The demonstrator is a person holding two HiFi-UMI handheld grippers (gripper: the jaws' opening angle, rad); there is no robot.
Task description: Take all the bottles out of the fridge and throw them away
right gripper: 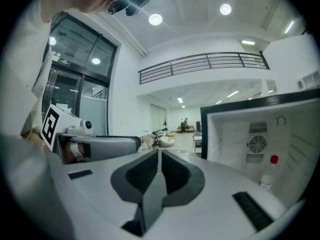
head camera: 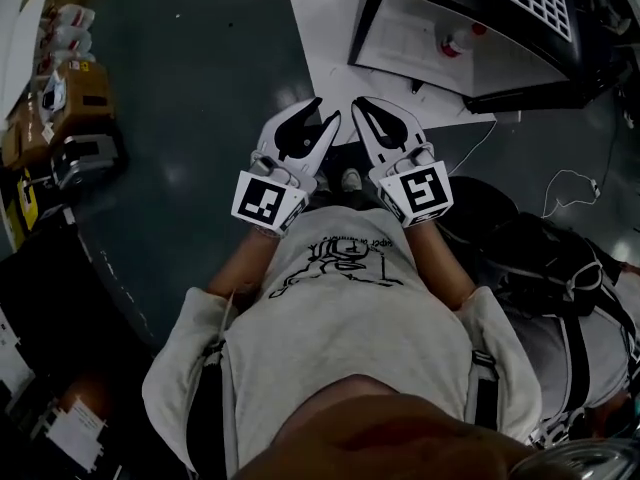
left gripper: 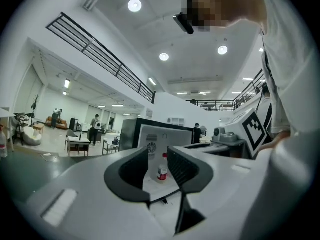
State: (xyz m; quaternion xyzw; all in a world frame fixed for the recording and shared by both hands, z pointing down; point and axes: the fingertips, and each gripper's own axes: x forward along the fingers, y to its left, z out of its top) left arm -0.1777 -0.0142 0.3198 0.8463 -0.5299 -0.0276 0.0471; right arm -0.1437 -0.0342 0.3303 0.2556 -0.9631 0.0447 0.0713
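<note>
You're on the approach: the bottle [head camera: 455, 42] stands untouched inside the open fridge [head camera: 364, 28]. Your left gripper [head camera: 324, 118] has its fingers partly spread and empty; your right gripper [head camera: 360, 110] has them pressed together. Next, I judge, you reach in and close the spread fingers around the bottle.

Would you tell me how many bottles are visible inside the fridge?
1: a red-capped bottle stands inside the fridge; its top may hide others.

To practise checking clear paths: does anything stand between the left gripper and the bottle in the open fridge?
Nothing visible does. The left gripper holds nothing and its jaws are apart. Through their gap the bottle shows unobstructed in the open fridge, some way off.
</note>
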